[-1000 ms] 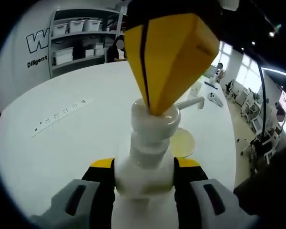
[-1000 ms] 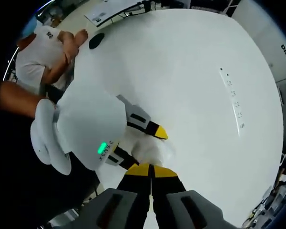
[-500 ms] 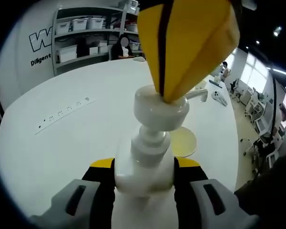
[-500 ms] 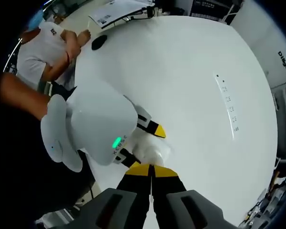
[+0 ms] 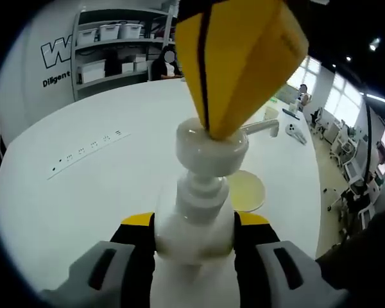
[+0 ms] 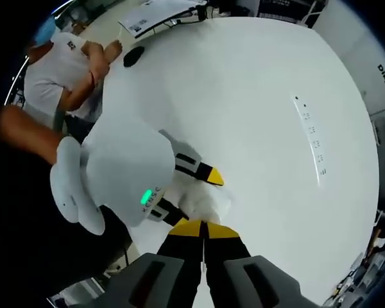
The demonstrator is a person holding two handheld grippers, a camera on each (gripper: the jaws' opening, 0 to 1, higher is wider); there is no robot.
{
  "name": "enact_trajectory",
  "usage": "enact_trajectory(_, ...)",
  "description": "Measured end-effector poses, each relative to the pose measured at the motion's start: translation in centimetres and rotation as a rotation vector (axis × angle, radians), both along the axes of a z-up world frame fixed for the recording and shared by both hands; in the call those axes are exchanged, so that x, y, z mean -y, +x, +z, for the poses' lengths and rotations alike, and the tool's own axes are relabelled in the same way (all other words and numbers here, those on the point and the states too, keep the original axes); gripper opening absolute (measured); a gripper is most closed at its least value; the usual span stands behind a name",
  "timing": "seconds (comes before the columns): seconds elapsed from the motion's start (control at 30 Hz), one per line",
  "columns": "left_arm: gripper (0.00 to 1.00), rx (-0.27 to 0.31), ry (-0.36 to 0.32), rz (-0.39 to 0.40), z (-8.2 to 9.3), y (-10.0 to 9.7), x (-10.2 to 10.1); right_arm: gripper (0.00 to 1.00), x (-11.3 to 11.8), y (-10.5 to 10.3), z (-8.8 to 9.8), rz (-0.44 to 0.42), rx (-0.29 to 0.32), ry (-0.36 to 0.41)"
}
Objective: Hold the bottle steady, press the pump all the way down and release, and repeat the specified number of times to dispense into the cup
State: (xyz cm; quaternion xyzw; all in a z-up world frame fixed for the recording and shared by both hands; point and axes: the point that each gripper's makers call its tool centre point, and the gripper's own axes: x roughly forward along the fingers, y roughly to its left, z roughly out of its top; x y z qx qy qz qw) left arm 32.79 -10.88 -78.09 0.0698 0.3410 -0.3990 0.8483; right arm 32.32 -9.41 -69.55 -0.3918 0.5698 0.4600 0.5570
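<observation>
The left gripper squeezes the white bottle on the big white table. The right gripper, jaws closed together, presses its yellow tip on the pump. A small cup sits behind, under the spout. Shelves stand far back.

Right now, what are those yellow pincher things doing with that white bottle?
A person is pumping liquid from a white pump bottle. The left gripper clamps the bottle's neck to hold it steady. The right gripper, jaws shut, presses its yellow tips on the pump head. The spout points over a cup holding yellowish liquid on the white table.
</observation>
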Motion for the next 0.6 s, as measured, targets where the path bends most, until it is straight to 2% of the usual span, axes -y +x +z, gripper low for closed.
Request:
enact_trajectory(0.27,0.46,-0.006,-0.008,-0.005,-0.02,0.01,0.04,0.00,0.11,0.18,-0.05,-0.004,-0.010,0.017)
enact_trajectory(0.3,0.46,-0.008,-0.010,-0.006,-0.04,0.03,0.06,0.00,-0.14,0.39,-0.04,-0.010,-0.005,0.046)
enact_trajectory(0.6,0.46,-0.015,-0.018,0.002,-0.05,0.08,0.14,0.00,-0.10,0.33,-0.57,-0.018,-0.027,0.028)
